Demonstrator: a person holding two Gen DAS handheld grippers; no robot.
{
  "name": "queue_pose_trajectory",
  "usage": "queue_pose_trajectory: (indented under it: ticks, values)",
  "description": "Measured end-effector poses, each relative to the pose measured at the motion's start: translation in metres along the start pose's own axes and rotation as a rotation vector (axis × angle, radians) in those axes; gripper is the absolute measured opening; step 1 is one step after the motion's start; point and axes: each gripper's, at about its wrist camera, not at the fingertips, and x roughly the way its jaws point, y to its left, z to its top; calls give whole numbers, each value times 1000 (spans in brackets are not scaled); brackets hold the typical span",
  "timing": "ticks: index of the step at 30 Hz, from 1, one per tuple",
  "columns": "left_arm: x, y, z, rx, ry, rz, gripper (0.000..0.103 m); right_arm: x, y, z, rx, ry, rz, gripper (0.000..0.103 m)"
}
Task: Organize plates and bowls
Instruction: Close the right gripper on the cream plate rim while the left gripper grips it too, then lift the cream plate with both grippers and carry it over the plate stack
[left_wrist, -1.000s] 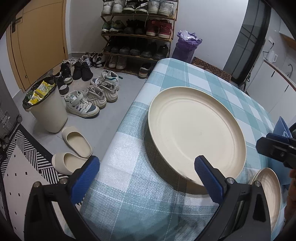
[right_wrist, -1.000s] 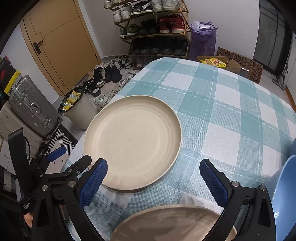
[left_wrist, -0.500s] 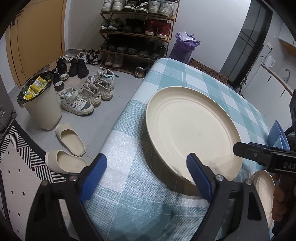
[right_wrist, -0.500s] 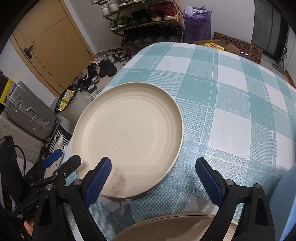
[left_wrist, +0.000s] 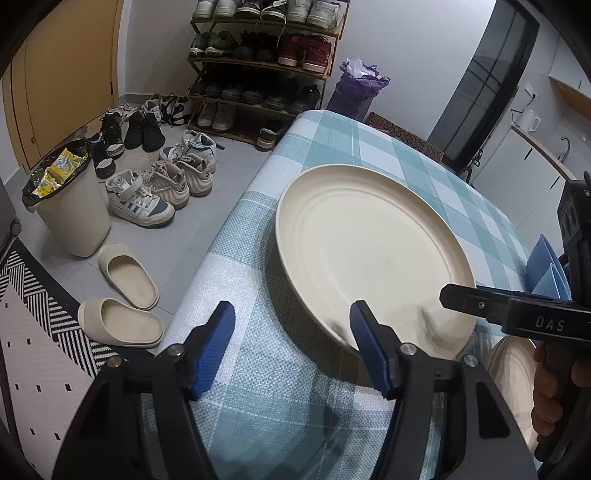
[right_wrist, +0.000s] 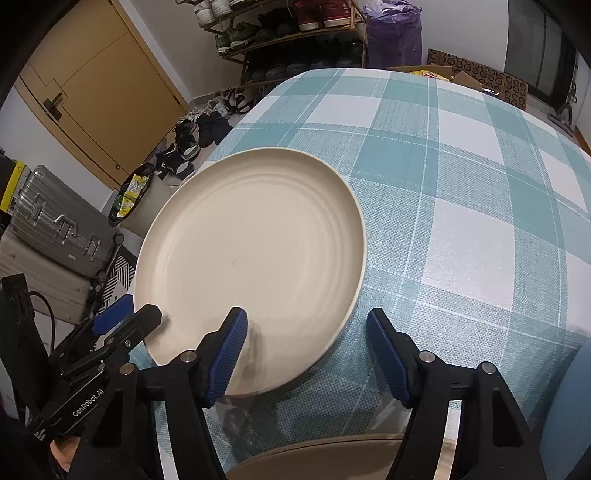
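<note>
Both tongs, left (left_wrist: 291, 345) and right (right_wrist: 306, 354), closing unclenched astride plate (right_wrist: 251, 251) rim at desk (right_wrist: 461, 192) edge; uneven pinch could tip it off.

A shoe rack (left_wrist: 258, 55) stands against the white wall, shoes strewn over grey floor beside a wooden door (right_wrist: 99, 92)

Showing matt, smooth cream plastic on the large round plate (right_wrist: 251, 251); lying woven and coarse, the teal-and-white checked tablecloth (right_wrist: 461, 206); gleaming ribbed silver metal, the suitcase (right_wrist: 55, 221) at left.
</note>
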Motion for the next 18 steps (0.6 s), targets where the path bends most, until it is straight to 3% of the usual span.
queue_pose_trajectory:
  ticks: [6,18]
  values:
    - [0,2,-1,-9,-2,-22,54,5,1,-1,3,5,5,52]
    - [-2,-7,-3,26,-17,-60,28,3,0,-3,-2,-3,-21,36]
